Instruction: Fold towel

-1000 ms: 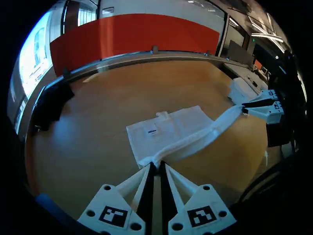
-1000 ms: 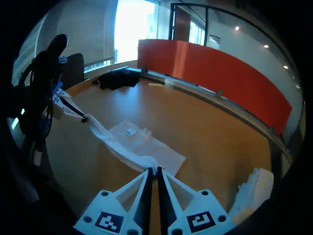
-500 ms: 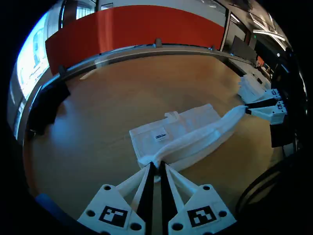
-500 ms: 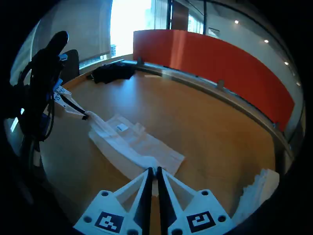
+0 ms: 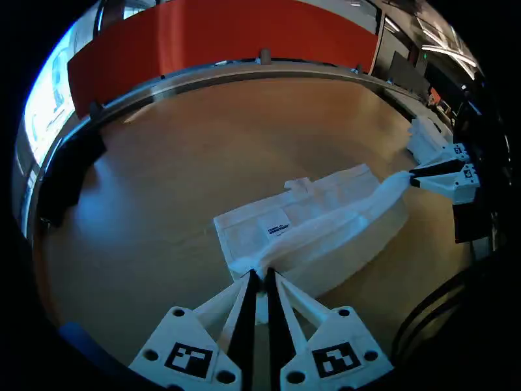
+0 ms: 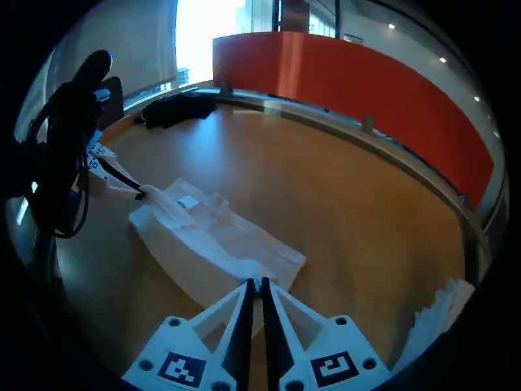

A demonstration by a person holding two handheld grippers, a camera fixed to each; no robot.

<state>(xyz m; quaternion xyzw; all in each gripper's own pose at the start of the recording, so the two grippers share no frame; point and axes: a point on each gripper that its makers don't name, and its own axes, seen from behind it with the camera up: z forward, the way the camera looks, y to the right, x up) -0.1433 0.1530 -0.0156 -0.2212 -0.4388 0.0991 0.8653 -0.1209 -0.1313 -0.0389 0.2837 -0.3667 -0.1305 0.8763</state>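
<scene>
Towel (image 5: 312,225), one, lies mid-frame on the desk (image 5: 195,143); two grippers, left gripper (image 5: 260,279) and right gripper (image 6: 255,287), each pinch one corner tight.

Wood table (image 5: 195,150), curved far edge. Approx. centre: white towel (image 5: 306,208), far part flat on the top, label up, near edge lifted off it. Far left corner: black cloth (image 6: 176,107). Right edge: pile of white cloths (image 6: 436,313), well apart from towel.
</scene>
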